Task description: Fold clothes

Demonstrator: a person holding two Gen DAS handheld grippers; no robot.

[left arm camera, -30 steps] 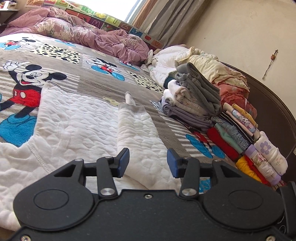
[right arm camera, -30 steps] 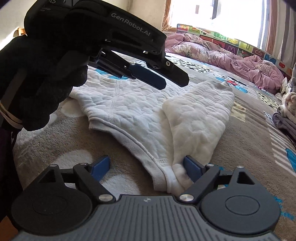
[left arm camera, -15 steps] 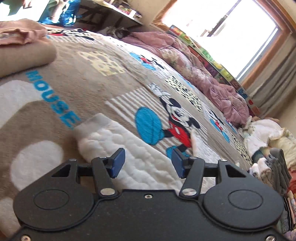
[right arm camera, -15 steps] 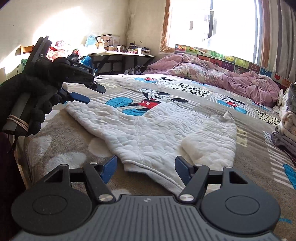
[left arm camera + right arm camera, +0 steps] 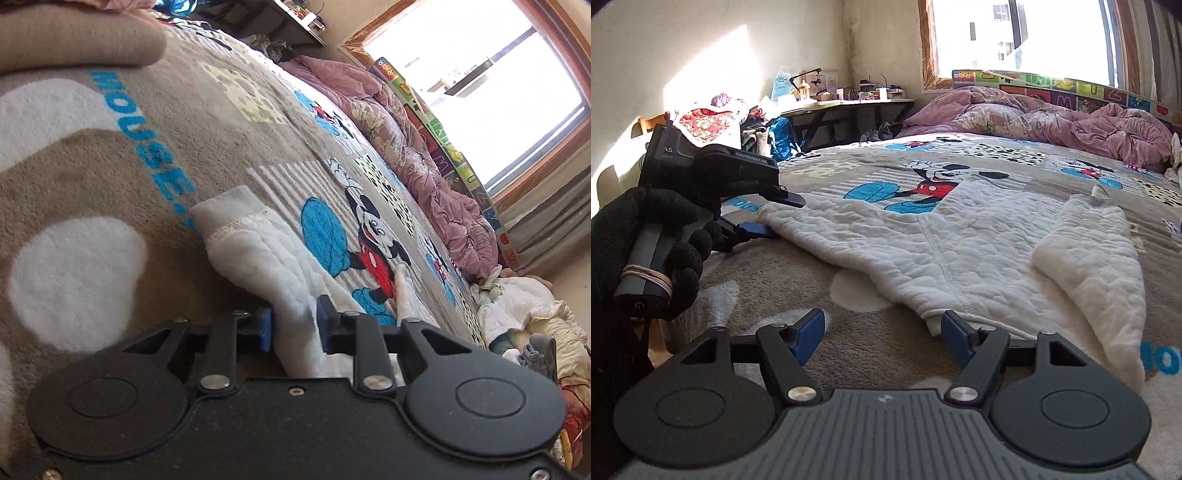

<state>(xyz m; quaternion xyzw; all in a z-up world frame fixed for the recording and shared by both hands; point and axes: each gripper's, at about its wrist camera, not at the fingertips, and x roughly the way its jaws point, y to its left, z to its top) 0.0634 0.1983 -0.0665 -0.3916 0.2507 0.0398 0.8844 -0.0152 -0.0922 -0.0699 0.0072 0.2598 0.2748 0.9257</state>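
Two hand-held grippers work over one white quilted garment (image 5: 964,251) spread on a bed covered by a grey cartoon-mouse blanket (image 5: 820,291). On the left, the hand-held gripper (image 5: 294,325), gripped by a black-gloved hand (image 5: 655,251), is closing its jaws on a sleeve (image 5: 258,254) of the garment; in the left wrist view the white fabric fills the narrow gap between the two blue pads (image 5: 265,328), and the ribbed cuff lies just ahead of them on the blanket. From the right wrist view the same tool (image 5: 759,212) sits at the far left tip of the garment, low against the blanket. On the right, the other hand-held gripper (image 5: 882,332) stands with its jaws apart and grasps nothing: its right pad is just beside the garment's near hem, its left pad over bare blanket, with no cloth between the two. The garment's second sleeve (image 5: 1089,254) lies folded over the body on the right side. One crumpled pink duvet (image 5: 1052,118) runs along the far edge of the bed beneath the window (image 5: 1015,33), and one cluttered desk (image 5: 849,105) stands against the back wall. A heap of unfolded clothes (image 5: 528,317) lies at the bed's right end in the left wrist view.
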